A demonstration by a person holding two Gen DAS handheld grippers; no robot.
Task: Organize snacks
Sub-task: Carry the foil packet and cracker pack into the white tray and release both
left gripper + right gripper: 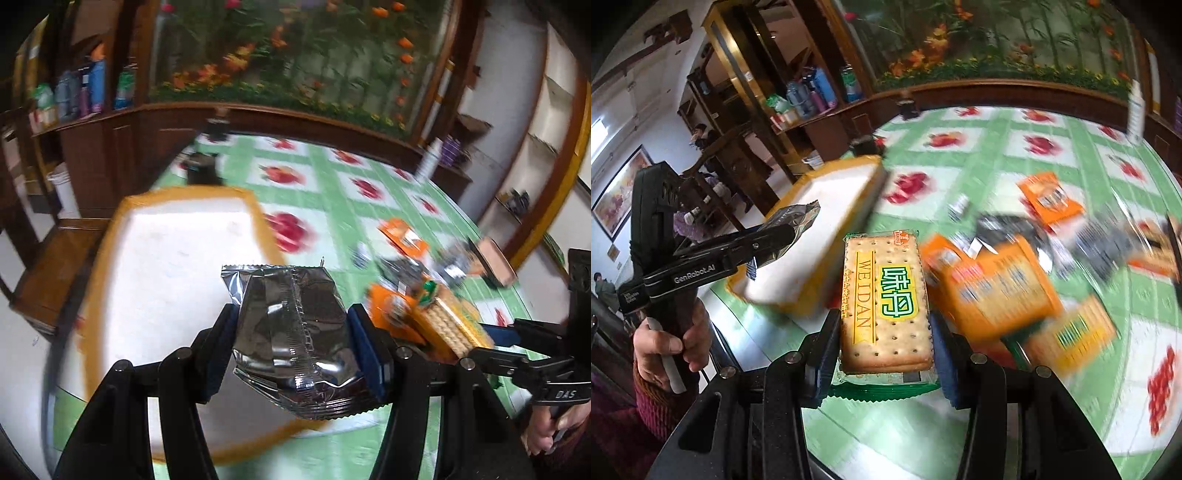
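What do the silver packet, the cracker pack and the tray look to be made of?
Silver packet: metallised foil film, shiny, creased, crimped ends. Cracker pack: clear glossy plastic wrap, since the crackers show through, with a green crimped edge. Tray: white inside, orange rim; probably plastic, but blur leaves it open.

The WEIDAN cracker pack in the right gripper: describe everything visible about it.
The WEIDAN cracker pack is a flat rectangular stack of pale, dotted crackers in clear film, with a yellow band of lettering, a green-and-yellow label and a green crimped end nearest the camera. It looks intact. The right gripper is shut on it, blue pads pressing its two long sides, holding it off the green checked tablecloth with its length pointing away from the camera. Nothing else visibly touches it; the left wrist view shows its stacked edge.
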